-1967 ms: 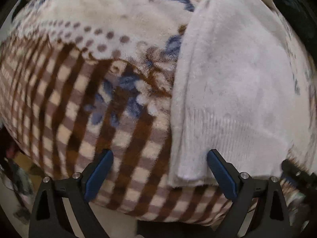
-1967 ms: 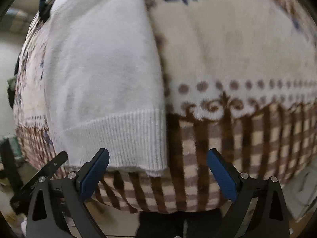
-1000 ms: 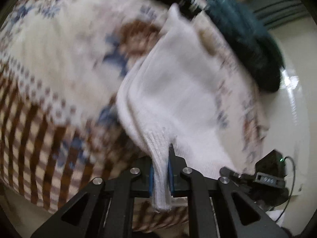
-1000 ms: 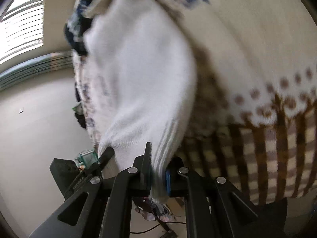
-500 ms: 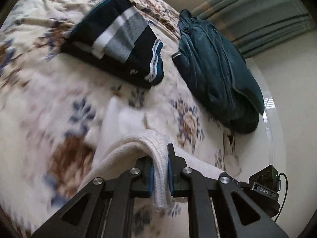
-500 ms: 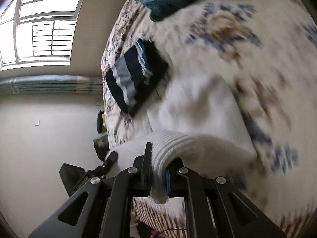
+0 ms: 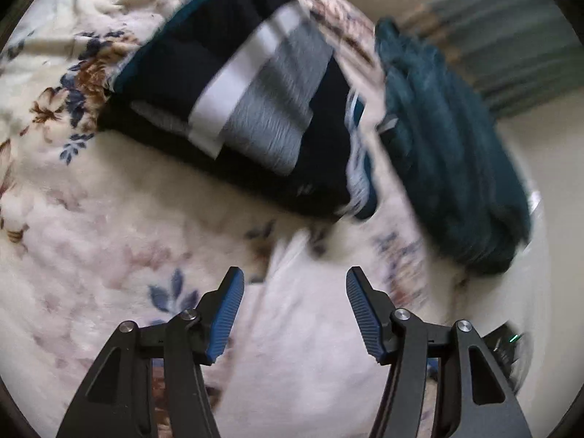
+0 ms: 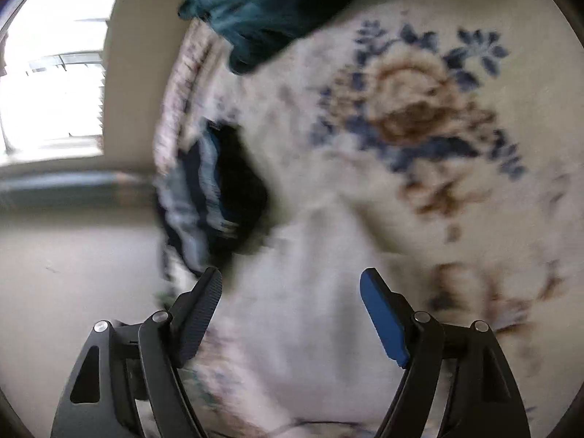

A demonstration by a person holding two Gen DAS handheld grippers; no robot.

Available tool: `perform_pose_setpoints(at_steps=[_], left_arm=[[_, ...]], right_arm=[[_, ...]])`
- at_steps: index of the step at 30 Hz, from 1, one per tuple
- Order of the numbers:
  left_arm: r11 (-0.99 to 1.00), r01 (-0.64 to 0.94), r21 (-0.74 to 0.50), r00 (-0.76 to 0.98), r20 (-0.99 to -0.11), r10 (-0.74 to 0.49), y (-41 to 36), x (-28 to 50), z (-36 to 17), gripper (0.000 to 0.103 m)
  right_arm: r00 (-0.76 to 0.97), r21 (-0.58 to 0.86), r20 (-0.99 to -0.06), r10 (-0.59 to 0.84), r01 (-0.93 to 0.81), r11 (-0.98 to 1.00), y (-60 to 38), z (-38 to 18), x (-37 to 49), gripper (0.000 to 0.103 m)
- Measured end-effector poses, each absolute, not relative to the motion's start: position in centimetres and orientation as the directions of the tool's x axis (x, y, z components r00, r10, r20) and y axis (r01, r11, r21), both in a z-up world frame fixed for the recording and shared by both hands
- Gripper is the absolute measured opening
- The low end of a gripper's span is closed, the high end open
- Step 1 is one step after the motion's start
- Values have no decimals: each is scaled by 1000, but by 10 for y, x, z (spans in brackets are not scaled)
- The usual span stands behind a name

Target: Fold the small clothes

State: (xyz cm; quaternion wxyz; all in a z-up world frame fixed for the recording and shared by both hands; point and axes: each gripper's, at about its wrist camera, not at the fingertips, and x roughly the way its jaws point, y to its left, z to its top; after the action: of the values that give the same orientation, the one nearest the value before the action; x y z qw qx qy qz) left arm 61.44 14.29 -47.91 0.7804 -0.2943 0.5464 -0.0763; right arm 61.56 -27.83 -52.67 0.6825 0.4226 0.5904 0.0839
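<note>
Both tools stand with their jaws spread wide and grip nothing. The left tool [image 7: 292, 310] hovers over the white garment [image 7: 299, 346], which lies on the flowered blanket [image 7: 91, 226] of the bed, directly under and between the blue pads; whether the pads touch the cloth cannot be told through the blur. The right tool [image 8: 290, 314] is likewise wide apart above the same white garment [image 8: 303, 310], seen from the other side. With both ends let go and the cloth lying flat, the fold looks laid down, and the open jaws suit a release rather than a fresh grab.

Just beyond the white piece sits a folded dark striped garment [image 7: 237, 102], placed flat on the blanket as a finished item would be. A rumpled teal garment [image 7: 449, 153] lies farther toward the bed's edge, near the curtain [image 7: 511, 47], and it probably waits its turn. The window [image 8: 54, 73] shows in the right view.
</note>
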Motion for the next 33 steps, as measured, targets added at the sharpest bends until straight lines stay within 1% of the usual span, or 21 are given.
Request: perform_pose_setpoints(at_steps=[4, 5, 6, 7, 8, 9, 11, 14, 17, 18, 19, 21, 24, 25, 26, 27, 28, 29, 30, 31, 33], left_arm=[[881, -148, -449, 248, -879, -407, 113, 636, -518, 56], [892, -125, -433, 213, -890, -402, 103, 644, -529, 53], [896, -112, -429, 204, -893, -402, 97, 648, -535, 53], [899, -104, -425, 208, -893, -398, 95, 652, -538, 34], [900, -101, -424, 228, -890, -394, 94, 654, -537, 11], [902, -95, -420, 257, -886, -386, 95, 653, -532, 11], [924, -53, -379, 331, -880, -342, 94, 648, -515, 10], [936, -64, -346, 350, -886, -304, 101, 643, -513, 10], [936, -121, -331, 286, -914, -287, 108, 655, -538, 10], [938, -142, -316, 262, -926, -273, 112, 659, -549, 10], [942, -154, -299, 257, -932, -254, 115, 660, -554, 7], [927, -186, -327, 222, -933, -285, 123, 667, -571, 7], [920, -166, -354, 213, -924, -317, 122, 672, -566, 7], [919, -162, -360, 213, -922, -324, 123, 673, -560, 8], [897, -168, -409, 226, -901, -369, 128, 672, -552, 9], [875, -173, -452, 234, -882, -409, 130, 672, -548, 10], [859, -187, -477, 237, -870, -431, 134, 673, -546, 16], [846, -194, -497, 248, -859, -447, 136, 676, -543, 28], [846, -191, -498, 251, -858, -448, 137, 679, -543, 35], [850, -191, -490, 248, -862, -442, 136, 682, -545, 39], [859, -176, -482, 217, -870, -443, 128, 690, -554, 39]], right_arm=[[218, 657, -746, 629, 395, 642, -274, -566, 623, 80], [196, 648, -752, 629, 395, 651, -271, -575, 629, 80], [176, 645, -752, 636, 397, 653, -266, -584, 634, 76], [170, 655, -741, 649, 393, 645, -262, -589, 636, 70], [159, 643, -752, 640, 393, 658, -259, -592, 641, 50], [163, 626, -769, 618, 388, 677, -258, -593, 645, 28], [211, 641, -765, 609, 353, 682, -258, -586, 649, 9], [261, 661, -749, 609, 340, 669, -263, -573, 650, 8], [246, 610, -792, 559, 328, 721, -258, -574, 653, 7], [227, 567, -824, 519, 321, 759, -254, -579, 656, 7], [220, 548, -836, 502, 323, 772, -253, -582, 657, 7], [172, 520, -854, 491, 319, 792, -250, -593, 661, 7], [122, 520, -853, 507, 285, 805, -243, -589, 671, 9], [126, 550, -833, 539, 293, 782, -244, -586, 674, 11], [135, 578, -813, 566, 296, 760, -247, -582, 678, 16], [150, 587, -808, 570, 296, 753, -251, -577, 682, 31], [169, 591, -806, 568, 296, 750, -253, -573, 687, 39], [182, 589, -807, 561, 301, 750, -255, -573, 694, 48], [172, 596, -801, 573, 305, 742, -253, -578, 700, 55], [133, 599, -796, 591, 318, 735, -249, -589, 709, 57], [82, 604, -784, 615, 325, 727, -238, -606, 720, 57]])
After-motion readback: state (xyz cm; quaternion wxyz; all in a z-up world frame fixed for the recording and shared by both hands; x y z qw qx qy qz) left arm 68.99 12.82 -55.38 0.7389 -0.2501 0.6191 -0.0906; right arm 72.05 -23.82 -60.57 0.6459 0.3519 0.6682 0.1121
